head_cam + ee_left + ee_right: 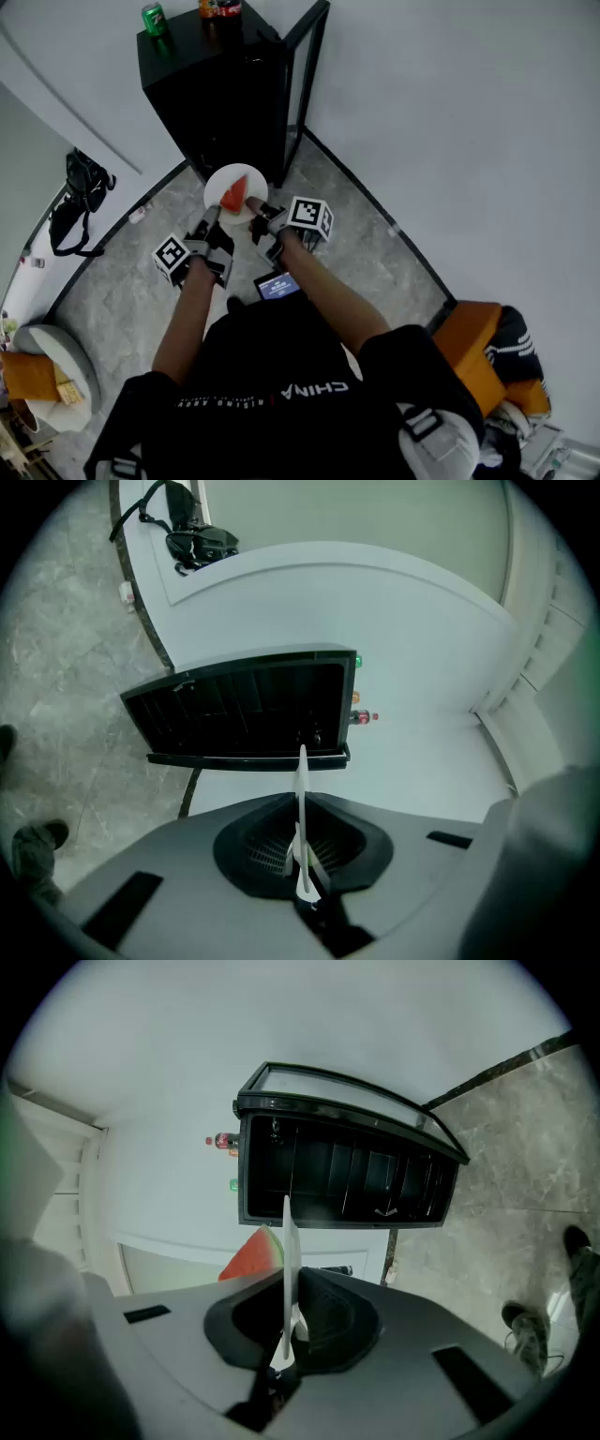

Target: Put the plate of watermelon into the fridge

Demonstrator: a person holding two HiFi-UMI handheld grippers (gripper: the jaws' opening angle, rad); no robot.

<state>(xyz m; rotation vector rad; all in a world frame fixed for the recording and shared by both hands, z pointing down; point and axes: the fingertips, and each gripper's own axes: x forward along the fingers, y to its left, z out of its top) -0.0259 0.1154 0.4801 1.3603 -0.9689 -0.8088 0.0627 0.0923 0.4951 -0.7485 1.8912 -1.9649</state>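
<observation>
Grey stone floor [112,291] meets white walls, with a black bag [80,192] by the left wall, and low in the left corner a round white tub [70,361] holds orange and yellowish things too small to name. Further right, the left gripper [210,217] is clamped on the near-left rim of the white plate [253,180], which hangs in the air just short of the black fridge [216,103] with one watermelon [232,197] wedge on it, and the right gripper [257,212] pinches the near-right rim. A green can [154,17] stands on the fridge top. The door [305,84] stands open to the right, and the inside is too dark to show any contents. With such thin rim grips, uneven hands could tilt the plate and slide the wedge off, or the rim could clip the door frame
</observation>
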